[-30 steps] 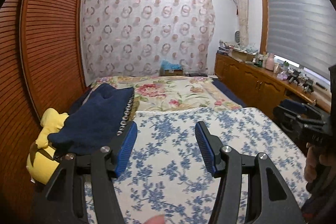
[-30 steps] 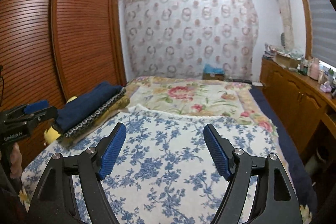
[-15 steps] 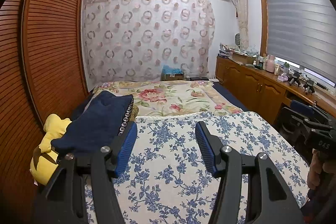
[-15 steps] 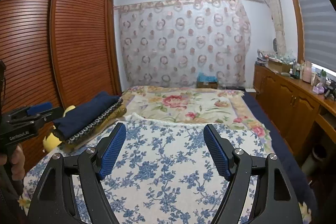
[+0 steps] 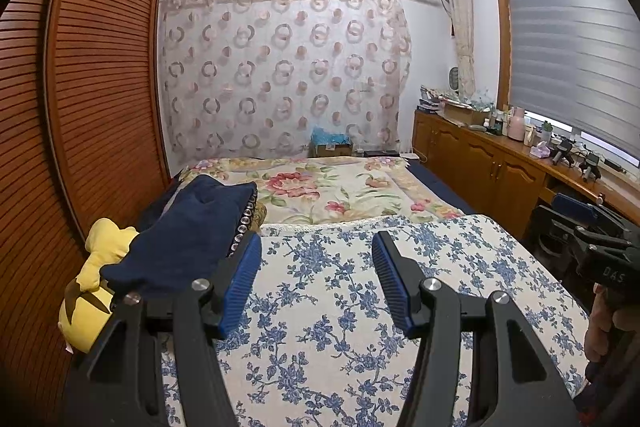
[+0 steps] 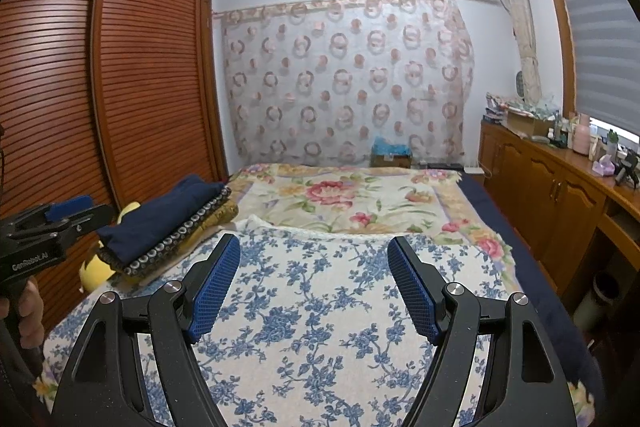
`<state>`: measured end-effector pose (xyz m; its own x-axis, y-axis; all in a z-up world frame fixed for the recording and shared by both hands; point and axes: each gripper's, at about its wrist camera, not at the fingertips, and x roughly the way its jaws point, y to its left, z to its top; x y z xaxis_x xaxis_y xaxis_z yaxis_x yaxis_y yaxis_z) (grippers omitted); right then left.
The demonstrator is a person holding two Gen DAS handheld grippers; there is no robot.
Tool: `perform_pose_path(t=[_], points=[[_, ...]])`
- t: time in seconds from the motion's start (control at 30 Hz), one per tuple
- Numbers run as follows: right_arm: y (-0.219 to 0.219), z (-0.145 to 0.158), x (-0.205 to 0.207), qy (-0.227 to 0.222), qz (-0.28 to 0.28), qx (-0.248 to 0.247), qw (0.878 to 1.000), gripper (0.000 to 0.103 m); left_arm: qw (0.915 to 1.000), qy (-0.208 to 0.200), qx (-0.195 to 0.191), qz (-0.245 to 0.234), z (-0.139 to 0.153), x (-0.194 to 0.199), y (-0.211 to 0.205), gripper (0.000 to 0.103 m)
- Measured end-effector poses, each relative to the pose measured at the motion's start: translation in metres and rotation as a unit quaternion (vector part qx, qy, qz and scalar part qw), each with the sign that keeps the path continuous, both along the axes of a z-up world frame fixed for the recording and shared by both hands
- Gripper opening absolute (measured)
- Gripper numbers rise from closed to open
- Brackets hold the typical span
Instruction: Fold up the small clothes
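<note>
A: From the left, what do we find?

B: A stack of clothes [image 5: 188,239] at the bed's left edge, dark blue piece on top, over a yellow toy [image 5: 86,291]. We judge it neatly folded.

A: And the grippers?

B: We hold the left gripper [image 5: 316,279] and the right gripper [image 6: 314,283] above the blue-flowered sheet [image 6: 320,311], fingers spread wide, grasping nothing.

A: Which step is in hand?

B: We cannot settle it. The scene fits folding finished or a piece yet to be fetched.
</note>
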<state>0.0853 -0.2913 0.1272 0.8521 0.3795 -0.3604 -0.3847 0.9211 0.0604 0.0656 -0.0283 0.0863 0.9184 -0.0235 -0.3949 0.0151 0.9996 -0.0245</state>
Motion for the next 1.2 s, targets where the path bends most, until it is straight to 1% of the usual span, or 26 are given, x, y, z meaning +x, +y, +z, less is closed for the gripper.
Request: perform_pose_path(t=[1.2], points=[[-0.0038, -0.0026, 0.0014, 0.003, -0.007, 0.003, 1.0, 0.078, 1.0, -0.006, 0.003, 0.003, -0.0012, -0.0031, 0.0014, 0.057]])
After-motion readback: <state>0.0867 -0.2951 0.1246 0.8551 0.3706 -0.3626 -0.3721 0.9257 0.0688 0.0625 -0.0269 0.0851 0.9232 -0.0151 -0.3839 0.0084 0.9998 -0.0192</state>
